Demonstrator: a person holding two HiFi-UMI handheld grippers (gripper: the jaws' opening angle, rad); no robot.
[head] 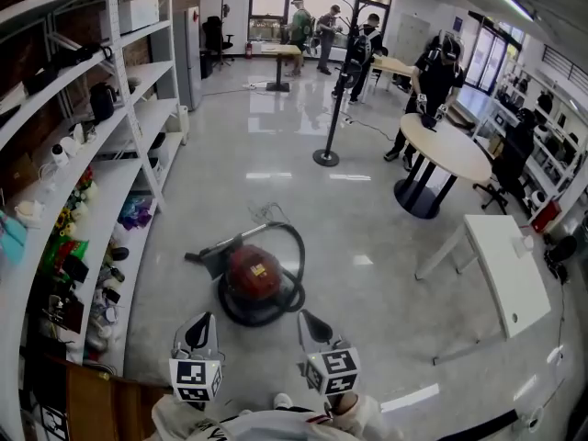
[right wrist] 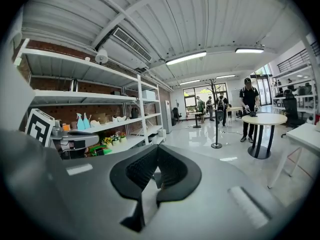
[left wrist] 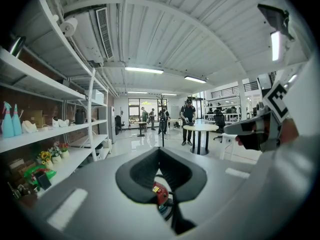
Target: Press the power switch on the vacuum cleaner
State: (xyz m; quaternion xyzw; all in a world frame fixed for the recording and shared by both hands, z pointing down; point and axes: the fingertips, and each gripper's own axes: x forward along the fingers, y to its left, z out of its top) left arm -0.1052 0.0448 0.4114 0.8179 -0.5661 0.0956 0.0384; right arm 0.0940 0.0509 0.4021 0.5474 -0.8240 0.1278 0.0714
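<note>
The left gripper (left wrist: 160, 153) has its jaws pressed together at the tips with nothing between them, and the right gripper (right wrist: 156, 150) is closed and empty in the same way. Both are held side by side close to the person's body and point forward. The vacuum cleaner (head: 253, 276) sits on the glossy floor (head: 367, 209) a little ahead of them, roughly between the two, and touches neither. Its red body lies inside a loop of black hose (head: 296, 246), and part of the red shows below the left gripper's closed jaws. The power switch cannot be picked out. White shelves (head: 138, 168) with small goods run along the left. A white table (head: 503, 269) stands to the right, with a round table (head: 455, 150) farther off.
</note>
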